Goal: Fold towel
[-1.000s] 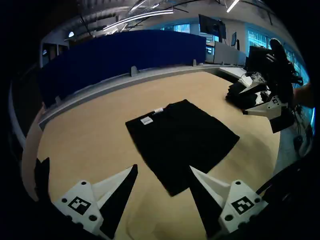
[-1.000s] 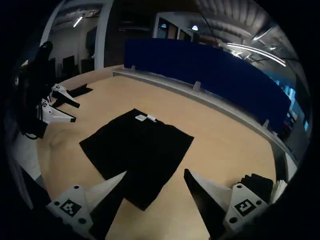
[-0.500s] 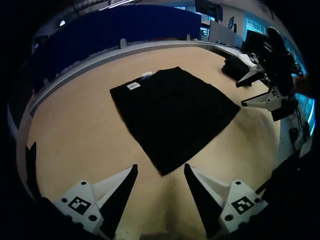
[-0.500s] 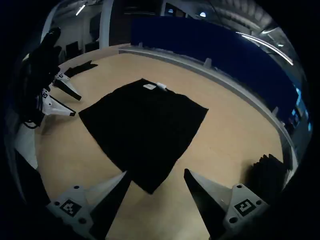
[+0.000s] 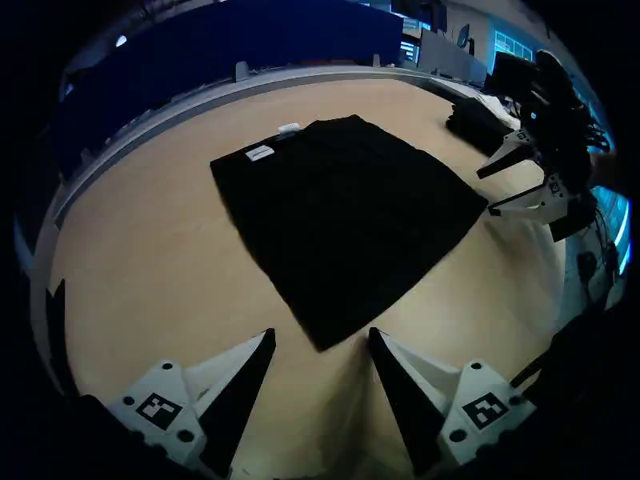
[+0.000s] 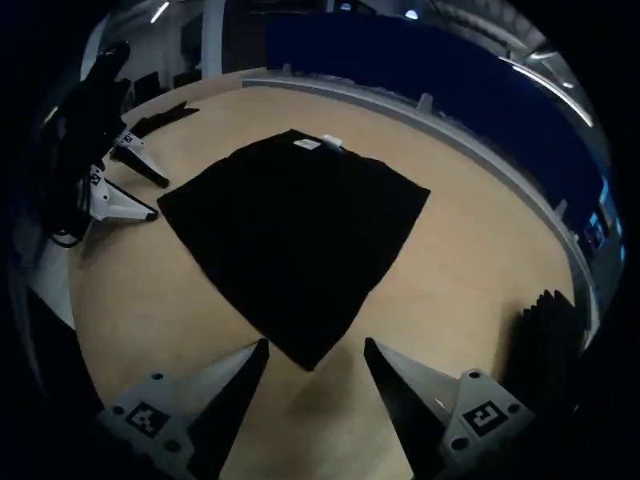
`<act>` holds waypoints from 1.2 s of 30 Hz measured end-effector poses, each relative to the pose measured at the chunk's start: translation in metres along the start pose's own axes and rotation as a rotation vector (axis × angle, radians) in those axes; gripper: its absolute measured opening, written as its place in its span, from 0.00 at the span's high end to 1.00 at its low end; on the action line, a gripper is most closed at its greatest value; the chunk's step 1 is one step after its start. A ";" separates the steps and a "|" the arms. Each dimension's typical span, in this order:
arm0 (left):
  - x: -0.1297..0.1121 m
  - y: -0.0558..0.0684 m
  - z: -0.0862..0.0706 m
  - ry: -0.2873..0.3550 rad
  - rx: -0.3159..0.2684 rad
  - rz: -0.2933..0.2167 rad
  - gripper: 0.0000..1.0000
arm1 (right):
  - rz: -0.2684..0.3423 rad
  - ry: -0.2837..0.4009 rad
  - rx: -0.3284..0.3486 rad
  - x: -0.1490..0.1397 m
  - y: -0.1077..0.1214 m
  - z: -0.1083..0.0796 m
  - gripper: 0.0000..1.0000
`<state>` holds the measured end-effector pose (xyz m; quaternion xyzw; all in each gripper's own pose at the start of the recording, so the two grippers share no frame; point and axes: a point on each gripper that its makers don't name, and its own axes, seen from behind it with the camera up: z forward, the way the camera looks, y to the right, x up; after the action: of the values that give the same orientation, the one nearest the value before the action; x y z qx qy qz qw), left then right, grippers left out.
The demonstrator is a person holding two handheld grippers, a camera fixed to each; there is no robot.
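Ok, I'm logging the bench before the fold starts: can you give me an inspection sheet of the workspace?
Surface: pale wooden table, smooth.
Job's things: black towel spread flat, white label at its far edge.
Clutter: dark cloth pile on the table.
Grippers: left tongs and right tongs both open, each aimed at a near towel corner.
Cables: what looks like a dark lead looping by the left tongs' handle.
Surroundings: blue partition behind the table.
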<state>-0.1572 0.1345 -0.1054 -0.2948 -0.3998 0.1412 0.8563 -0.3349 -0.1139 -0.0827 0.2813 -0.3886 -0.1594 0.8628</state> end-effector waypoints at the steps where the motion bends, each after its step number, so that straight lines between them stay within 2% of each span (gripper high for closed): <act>1: 0.000 0.001 0.000 -0.001 0.001 0.004 0.15 | 0.004 -0.003 0.001 -0.001 0.000 0.000 0.08; 7: 0.001 0.003 0.001 -0.014 0.006 0.007 0.15 | 0.017 -0.023 0.015 -0.009 -0.004 0.002 0.12; 13: 0.000 0.004 0.001 -0.029 0.008 0.009 0.17 | 0.036 -0.031 0.038 -0.014 -0.008 0.002 0.20; 16: 0.000 0.006 0.002 -0.030 0.008 0.011 0.24 | 0.045 -0.032 0.049 -0.015 -0.010 0.001 0.27; 22: 0.000 0.015 0.003 -0.036 0.002 0.028 0.46 | 0.052 -0.033 0.058 -0.016 -0.012 -0.001 0.32; 31: 0.000 0.017 0.005 -0.046 -0.005 0.024 0.51 | 0.066 -0.032 0.052 -0.015 -0.008 0.000 0.56; 36: 0.000 0.018 0.005 -0.050 -0.004 0.025 0.62 | 0.076 -0.037 0.048 -0.016 -0.006 -0.001 0.75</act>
<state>-0.1610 0.1505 -0.1139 -0.2977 -0.4178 0.1586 0.8436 -0.3446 -0.1103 -0.0956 0.2839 -0.4183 -0.1226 0.8541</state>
